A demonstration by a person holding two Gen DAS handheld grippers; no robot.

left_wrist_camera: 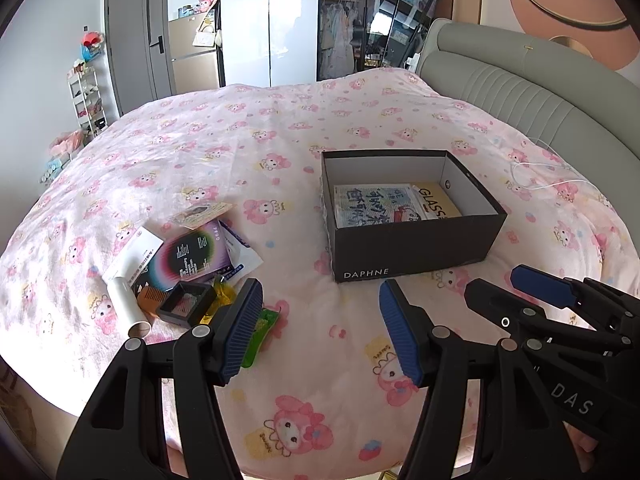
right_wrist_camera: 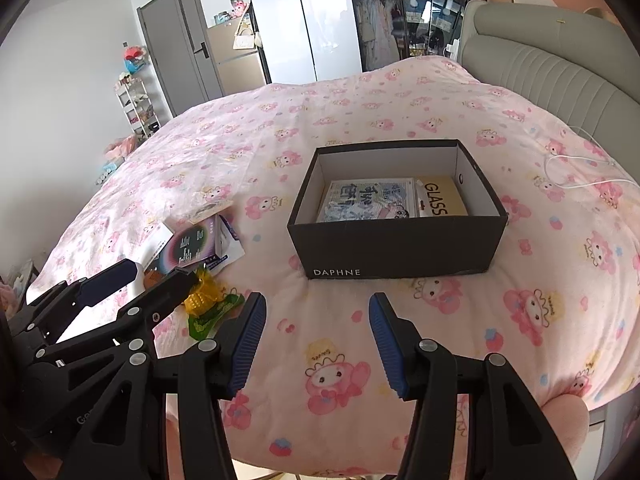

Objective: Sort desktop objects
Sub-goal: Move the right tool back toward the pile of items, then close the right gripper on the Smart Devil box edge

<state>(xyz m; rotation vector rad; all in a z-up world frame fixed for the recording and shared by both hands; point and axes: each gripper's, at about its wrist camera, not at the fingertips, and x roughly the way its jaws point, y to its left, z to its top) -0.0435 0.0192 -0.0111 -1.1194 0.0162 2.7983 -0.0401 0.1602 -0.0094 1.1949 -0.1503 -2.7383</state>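
A black DAPHNE shoebox (left_wrist_camera: 416, 246) (right_wrist_camera: 400, 248) stands open on the pink bed, with a printed packet (left_wrist_camera: 370, 204) and a yellow GLASS packet (left_wrist_camera: 438, 200) lying inside. A pile of loose items lies to its left: a dark booklet (left_wrist_camera: 186, 256), a small black box (left_wrist_camera: 184, 304), a white tube (left_wrist_camera: 126, 306), a brown comb (left_wrist_camera: 150, 298), yellow (right_wrist_camera: 200, 294) and green (right_wrist_camera: 212, 316) wrappers. My left gripper (left_wrist_camera: 320, 328) is open and empty, near the pile. My right gripper (right_wrist_camera: 316, 344) is open and empty, in front of the shoebox.
A white cable (left_wrist_camera: 544, 176) lies on the quilt at the right by the grey headboard (left_wrist_camera: 520, 88). The bed's near edge runs just under both grippers. Wardrobes, a door and a shelf rack (left_wrist_camera: 86, 100) stand beyond the bed.
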